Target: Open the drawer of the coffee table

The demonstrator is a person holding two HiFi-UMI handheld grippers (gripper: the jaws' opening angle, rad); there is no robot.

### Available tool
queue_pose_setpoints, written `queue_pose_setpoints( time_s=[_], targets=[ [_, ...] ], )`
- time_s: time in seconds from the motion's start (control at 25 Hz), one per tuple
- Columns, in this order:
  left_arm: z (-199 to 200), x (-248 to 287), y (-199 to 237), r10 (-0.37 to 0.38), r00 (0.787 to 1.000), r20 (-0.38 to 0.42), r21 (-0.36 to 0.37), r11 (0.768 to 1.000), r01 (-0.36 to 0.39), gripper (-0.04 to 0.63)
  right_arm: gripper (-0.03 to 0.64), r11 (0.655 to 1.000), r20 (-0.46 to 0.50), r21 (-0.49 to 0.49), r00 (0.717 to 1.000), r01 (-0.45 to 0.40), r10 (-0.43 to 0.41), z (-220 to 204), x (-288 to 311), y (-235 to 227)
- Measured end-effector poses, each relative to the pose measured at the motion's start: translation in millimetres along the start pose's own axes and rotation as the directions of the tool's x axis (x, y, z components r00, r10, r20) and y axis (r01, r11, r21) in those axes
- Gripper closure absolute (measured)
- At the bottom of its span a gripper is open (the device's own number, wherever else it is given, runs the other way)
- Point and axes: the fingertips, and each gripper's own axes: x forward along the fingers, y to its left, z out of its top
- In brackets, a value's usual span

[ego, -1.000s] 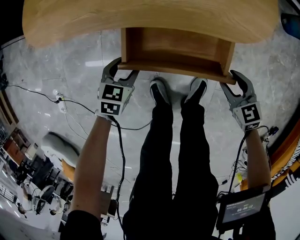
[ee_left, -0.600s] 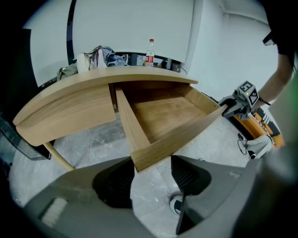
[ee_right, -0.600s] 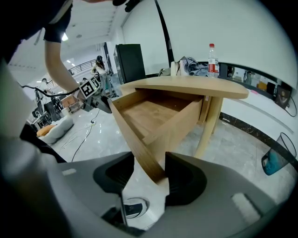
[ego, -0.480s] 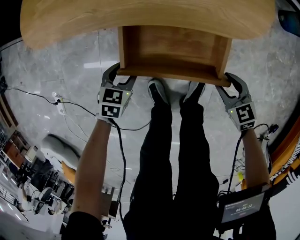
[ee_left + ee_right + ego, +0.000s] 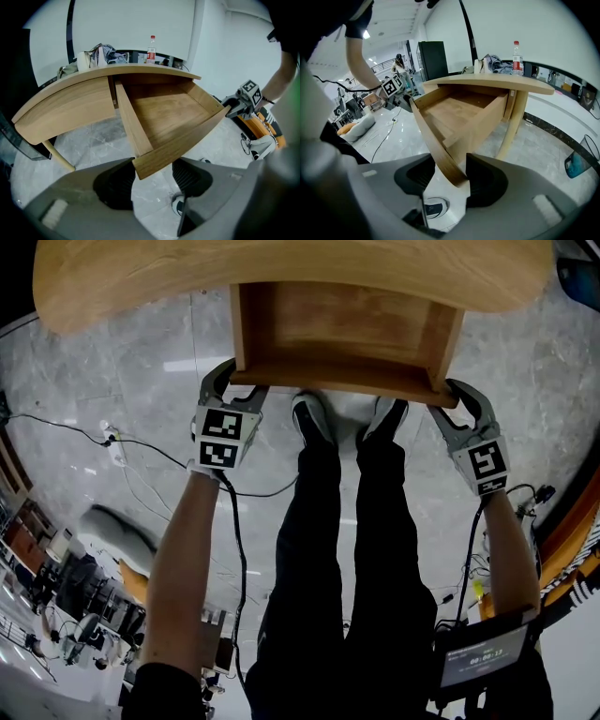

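- Since a second ago the drawer stands a little farther out from under the table top. More of its bare wooden bottom shows, and both grippers have come nearer with it.
- Grey marble floor spreads under everything, and a black cable trails across its left side.
- The coffee table is pale wood with a curved top on slim legs and fills the far side.
- The drawer hangs open from the middle of the table's near edge. Its front board is the part nearest the person.
- The person's legs, in black trousers, reach from the near side up to the drawer, and the shoes sit on the floor just below its front board.
- The left gripper pinches the left end of the drawer front. The corner sits between its jaws, which stand fairly wide with both pads against the wood.
- The right gripper pinches the right end of the front board. The board slants across its jaws and touches a pad on each side.
- A heap of cloth lies on the far part of the table top.
- A bottle with a red label stands upright just right of the cloth.
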Motion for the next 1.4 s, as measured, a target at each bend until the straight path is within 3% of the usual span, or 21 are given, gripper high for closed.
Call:
queue_pose_setpoints(
  time_s=[0.24,0.48,0.64,0.72,0.88,0.96,1.0,1.12,1.2,1.28,1.4],
  targets=[
    [1,-1,-1,0.010,1.000,-0.010,-0.001,1.000,-0.010,0.337,0.389,1.000,-0.015,0.001,1.000,0.007,-0.007,-3,-1,0],
    [-8,-6,4,0.053,0.995,-0.084,-0.001,0.999,-0.053,0.336,0.357,1.000,-0.054,-0.008,0.999,-0.003,0.003,0,-13,0],
    [-37,-36,15,0.106,0.982,-0.158,-0.079,0.990,-0.120,0.327,0.357,0.999,-0.076,0.021,0.996,0.044,-0.042,0,-49,-13],
    [-39,-65,22,0.149,0.978,-0.146,-0.128,0.977,-0.168,0.334,0.362,0.993,-0.071,0.083,0.995,0.081,-0.075,3,-73,-21],
    [-6,-135,22,0.229,0.973,-0.038,-0.191,0.954,-0.232,0.474,0.408,0.936,0.010,0.324,0.989,0.135,-0.147,33,-119,-27],
    [27,-165,15,0.242,0.969,0.048,-0.198,0.953,-0.228,0.532,0.434,0.919,0.066,0.373,0.984,0.131,-0.167,63,-136,-22],
    [47,-178,9,0.236,0.967,0.095,-0.185,0.959,-0.216,0.595,0.449,0.918,0.095,0.377,0.981,0.121,-0.168,81,-143,-16],
    [111,-217,-19,0.195,0.957,0.214,-0.060,0.981,-0.186,0.594,0.487,0.928,0.170,0.362,0.973,0.086,-0.156,143,-165,10],
    [151,-246,-38,0.175,0.945,0.275,0.011,0.983,-0.185,0.594,0.511,0.937,0.218,0.345,0.966,0.060,-0.142,187,-182,30],
    [188,-278,-51,0.163,0.930,0.330,-0.014,0.986,-0.168,0.594,0.541,0.946,0.279,0.324,0.951,0.035,-0.131,234,-202,49],
    [243,-329,-68,0.128,0.901,0.414,-0.160,0.985,-0.067,0.594,0.607,0.956,0.380,0.293,0.915,0.024,-0.140,300,-238,69]
  ],
)
